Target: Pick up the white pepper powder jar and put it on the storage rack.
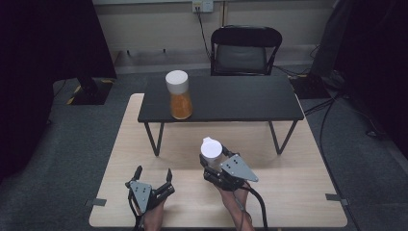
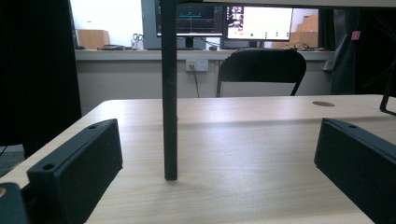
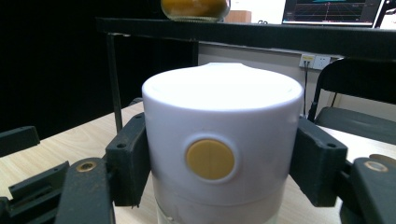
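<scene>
Two jars were in play: one with orange contents [image 1: 180, 96] stood on the black shelf [image 1: 240, 98] near its left end, and a second jar [image 1: 211, 150] with a white lid sat clamped in the right hand-held gripper [image 1: 215, 162]. Its jaws pressed on both sides of the lid, seen close up in the right gripper view [image 3: 219, 154], where a round yellow button faced the camera. That jar seemed lifted off the tabletop [image 1: 298, 192], so the grasp looked done; the carry and the set-down were left, probably up onto the shelf beside the first jar.

The left hand-held gripper [image 1: 153, 182] held nothing, its jaws spread wide and resting low near the front edge of the tabletop. One shelf leg [image 2: 169, 93] stood straight ahead of it.

Room was good: the shelf top lay bare from the orange jar to its right end. The shelf's front edge was the thing to clear, since the jar would have to rise above it before going forward. A chair [image 1: 245, 48] stood behind, well apart.
</scene>
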`<move>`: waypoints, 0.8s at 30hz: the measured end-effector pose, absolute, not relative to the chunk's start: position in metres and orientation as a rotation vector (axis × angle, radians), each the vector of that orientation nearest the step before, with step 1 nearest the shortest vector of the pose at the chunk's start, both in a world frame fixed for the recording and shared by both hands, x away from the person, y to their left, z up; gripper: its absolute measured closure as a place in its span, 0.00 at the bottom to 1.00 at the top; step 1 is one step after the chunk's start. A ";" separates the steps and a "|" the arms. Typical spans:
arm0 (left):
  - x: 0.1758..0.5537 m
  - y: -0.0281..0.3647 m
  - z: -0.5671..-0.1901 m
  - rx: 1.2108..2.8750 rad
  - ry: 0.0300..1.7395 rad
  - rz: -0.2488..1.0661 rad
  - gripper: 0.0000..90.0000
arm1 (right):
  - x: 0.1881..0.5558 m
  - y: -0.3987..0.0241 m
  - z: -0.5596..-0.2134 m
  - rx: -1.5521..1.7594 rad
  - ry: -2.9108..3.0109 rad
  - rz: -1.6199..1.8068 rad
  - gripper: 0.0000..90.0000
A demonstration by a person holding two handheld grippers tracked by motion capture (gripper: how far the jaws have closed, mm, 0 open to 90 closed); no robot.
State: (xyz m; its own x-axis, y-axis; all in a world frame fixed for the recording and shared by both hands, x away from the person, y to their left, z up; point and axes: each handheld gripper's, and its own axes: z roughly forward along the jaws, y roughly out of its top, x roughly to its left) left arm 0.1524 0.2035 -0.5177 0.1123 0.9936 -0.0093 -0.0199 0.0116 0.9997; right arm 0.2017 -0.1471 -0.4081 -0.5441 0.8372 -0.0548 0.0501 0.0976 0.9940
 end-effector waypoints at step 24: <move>0.152 0.203 -0.518 1.238 1.116 1.128 0.01 | 0.203 -0.151 -0.362 0.845 1.743 1.533 0.33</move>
